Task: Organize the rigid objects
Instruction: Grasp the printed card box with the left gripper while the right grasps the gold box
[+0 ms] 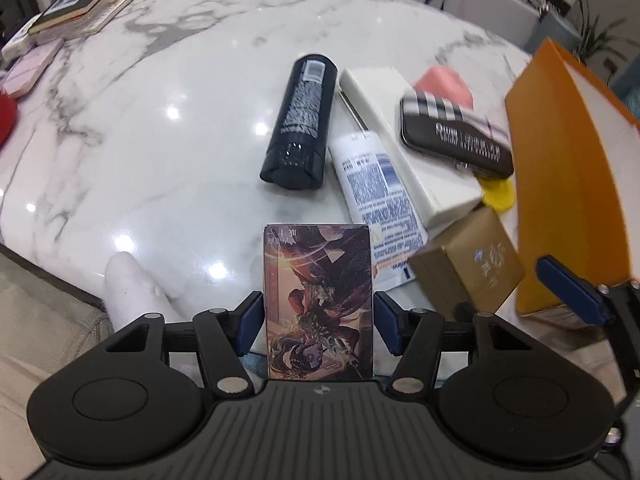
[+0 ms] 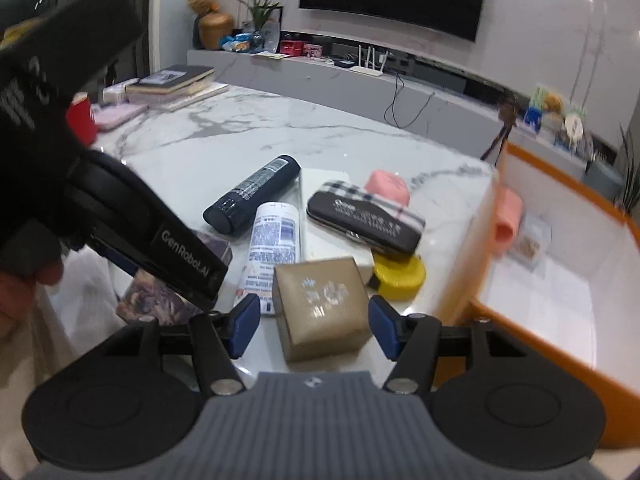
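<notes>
The glossy white marble surface (image 1: 120, 128) carries a stack of books (image 1: 84, 0) at far left. The left tool (image 1: 319, 322) pinches a flat rectangular card pack with dark illustrated art (image 1: 319, 308) between its blue pads. Beyond lie a smooth dark navy cylindrical bottle (image 1: 298, 120), a white plastic tube with blue print (image 1: 380, 196), a long white box (image 1: 408, 140) and a black oval case with plaid trim (image 1: 456, 136). The left tool's side reads "GenRobot.AI". The right tool (image 2: 314, 326) is spread around a matte gold cardboard cube box (image 2: 324, 308), its pads apart from it. A round yellow tape measure (image 2: 400, 278) sits just behind. An orange-walled open box (image 2: 560, 280) stands at right.
</notes>
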{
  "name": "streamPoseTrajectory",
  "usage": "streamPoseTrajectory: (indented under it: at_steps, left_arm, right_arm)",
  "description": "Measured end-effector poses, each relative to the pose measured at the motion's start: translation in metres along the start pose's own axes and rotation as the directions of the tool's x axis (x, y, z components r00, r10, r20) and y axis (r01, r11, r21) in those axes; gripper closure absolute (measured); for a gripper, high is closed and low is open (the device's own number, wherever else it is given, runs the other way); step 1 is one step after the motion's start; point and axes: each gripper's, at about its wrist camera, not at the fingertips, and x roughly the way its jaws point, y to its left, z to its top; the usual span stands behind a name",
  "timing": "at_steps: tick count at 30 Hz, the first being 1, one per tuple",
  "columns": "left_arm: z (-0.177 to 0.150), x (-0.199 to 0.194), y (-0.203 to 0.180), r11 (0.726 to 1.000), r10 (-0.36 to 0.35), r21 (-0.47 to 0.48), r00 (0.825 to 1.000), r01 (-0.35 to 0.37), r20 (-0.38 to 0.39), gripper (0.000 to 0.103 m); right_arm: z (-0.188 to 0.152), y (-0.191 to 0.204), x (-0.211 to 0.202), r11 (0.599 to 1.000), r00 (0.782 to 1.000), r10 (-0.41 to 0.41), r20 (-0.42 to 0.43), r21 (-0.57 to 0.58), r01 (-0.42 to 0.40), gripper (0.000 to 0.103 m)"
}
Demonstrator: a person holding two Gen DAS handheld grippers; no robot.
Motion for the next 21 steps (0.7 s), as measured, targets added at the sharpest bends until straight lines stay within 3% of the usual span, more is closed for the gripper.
streamPoseTrajectory:
  at_steps: [5, 10, 12, 14, 16, 18, 21]
  left_arm:
    - [-0.001, -0.008, 0.011, 0.998, -0.018, -0.059, 0.999, 0.020, 0.037, 0.036]
    - [0.002, 0.002, 0.009, 0.998, -0.037, -0.055, 0.999, 0.037, 0.012, 0.036]
    - [0.002, 0.004, 0.008, 0.998, -0.044, -0.049, 0.999, 0.045, 0.007, 0.036]
    - [0.001, 0.005, 0.007, 0.998, -0.051, -0.042, 0.999, 0.051, 0.000, 0.036]
    - [0.001, 0.007, 0.007, 0.998, -0.057, -0.037, 0.998, 0.056, -0.011, 0.036]
    - [0.000, 0.009, 0.006, 0.998, -0.059, -0.033, 0.998, 0.058, -0.020, 0.036]
    - [0.000, 0.010, 0.006, 0.998, -0.059, -0.031, 0.998, 0.058, -0.024, 0.036]
  right_arm:
    - [0.008, 0.018, 0.016, 0.992, 0.997, -0.079, -0.017, -0.098, 0.077, 0.040]
    - [0.003, 0.031, 0.029, 0.970, 0.980, -0.188, -0.064, -0.165, 0.176, 0.041]
    - [0.000, 0.033, 0.033, 0.961, 0.971, -0.226, -0.081, -0.178, 0.209, 0.037]
    - [0.000, 0.031, 0.037, 0.961, 0.964, -0.240, -0.114, -0.171, 0.219, 0.027]
    - [0.002, 0.021, 0.044, 0.971, 0.960, -0.229, -0.160, -0.113, 0.213, 0.027]
    - [0.004, 0.006, 0.047, 0.987, 0.969, -0.157, -0.191, -0.017, 0.157, 0.031]
    - [0.003, -0.002, 0.045, 0.993, 0.977, -0.097, -0.188, 0.046, 0.108, 0.035]
